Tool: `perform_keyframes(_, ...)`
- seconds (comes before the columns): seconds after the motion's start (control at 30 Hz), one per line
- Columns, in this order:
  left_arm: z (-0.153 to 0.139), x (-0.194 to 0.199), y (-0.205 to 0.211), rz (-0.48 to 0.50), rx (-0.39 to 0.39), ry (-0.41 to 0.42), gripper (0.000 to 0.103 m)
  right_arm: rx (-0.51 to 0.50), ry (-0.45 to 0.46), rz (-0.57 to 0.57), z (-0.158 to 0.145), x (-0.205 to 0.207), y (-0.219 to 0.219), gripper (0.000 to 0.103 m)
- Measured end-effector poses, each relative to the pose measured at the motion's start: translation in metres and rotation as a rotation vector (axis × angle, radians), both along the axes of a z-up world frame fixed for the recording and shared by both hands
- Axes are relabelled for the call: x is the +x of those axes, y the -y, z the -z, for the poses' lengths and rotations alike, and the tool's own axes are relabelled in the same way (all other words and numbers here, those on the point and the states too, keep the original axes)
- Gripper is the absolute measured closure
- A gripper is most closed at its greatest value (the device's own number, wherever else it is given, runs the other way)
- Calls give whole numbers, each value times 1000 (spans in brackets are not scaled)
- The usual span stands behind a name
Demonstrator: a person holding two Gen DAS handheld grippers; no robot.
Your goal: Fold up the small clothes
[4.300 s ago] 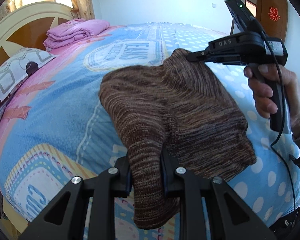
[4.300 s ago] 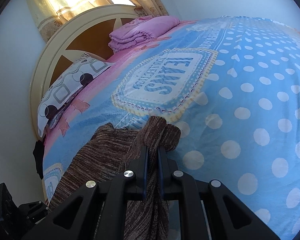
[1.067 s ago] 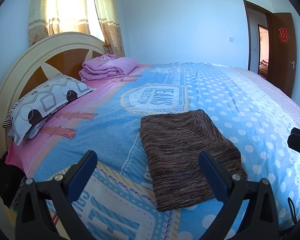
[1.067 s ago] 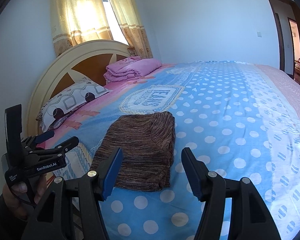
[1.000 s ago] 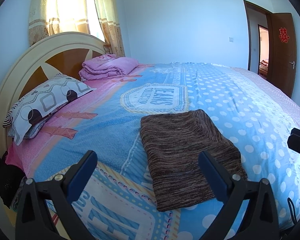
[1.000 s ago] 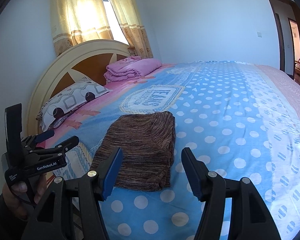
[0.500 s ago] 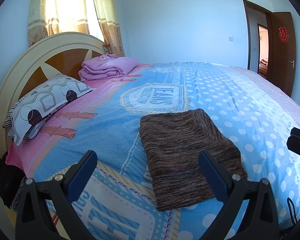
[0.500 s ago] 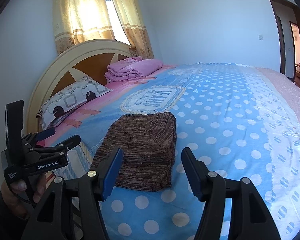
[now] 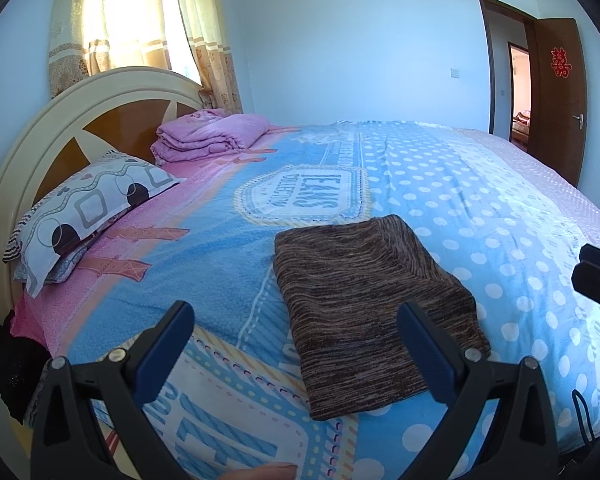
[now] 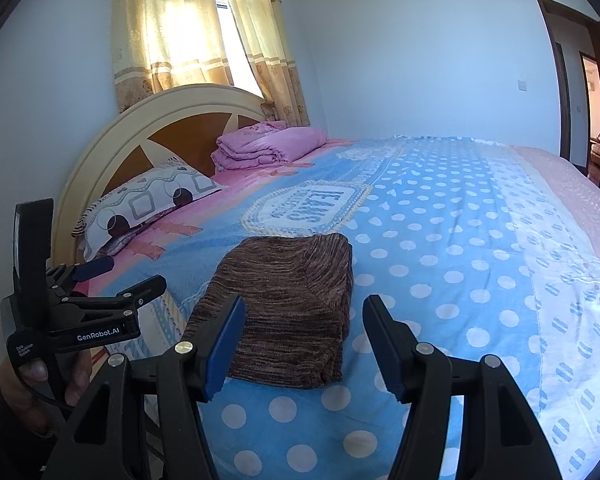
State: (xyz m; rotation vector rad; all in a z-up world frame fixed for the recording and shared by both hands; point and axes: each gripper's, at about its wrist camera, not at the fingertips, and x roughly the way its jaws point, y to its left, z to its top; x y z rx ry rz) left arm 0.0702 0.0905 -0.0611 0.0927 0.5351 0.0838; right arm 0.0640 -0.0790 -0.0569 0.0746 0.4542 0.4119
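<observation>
A brown striped knit garment (image 9: 364, 300) lies folded into a flat rectangle on the blue dotted bedspread (image 9: 480, 200); it also shows in the right wrist view (image 10: 288, 304). My left gripper (image 9: 294, 316) is wide open and empty, held back from the garment above the near bed edge. My right gripper (image 10: 304, 316) is open and empty, pulled back from the garment's near end. The left gripper's body (image 10: 72, 312) shows at the left of the right wrist view, away from the cloth.
A patterned pillow (image 9: 88, 208) and a folded pink blanket (image 9: 208, 136) lie by the wooden headboard (image 9: 60, 128). A curtained window (image 10: 196, 36) is behind it. An open brown door (image 9: 556, 92) stands at the far right.
About four seconds ago both grippers were shut on the garment's corners; they let go and drew back. Over the last second both have lifted slightly; the garment lies still.
</observation>
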Motion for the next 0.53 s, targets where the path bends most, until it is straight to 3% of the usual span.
perform_keyframes(0.53,4,5,-10,-26,28,2,0,-4,-4,-3,2,1,0,41)
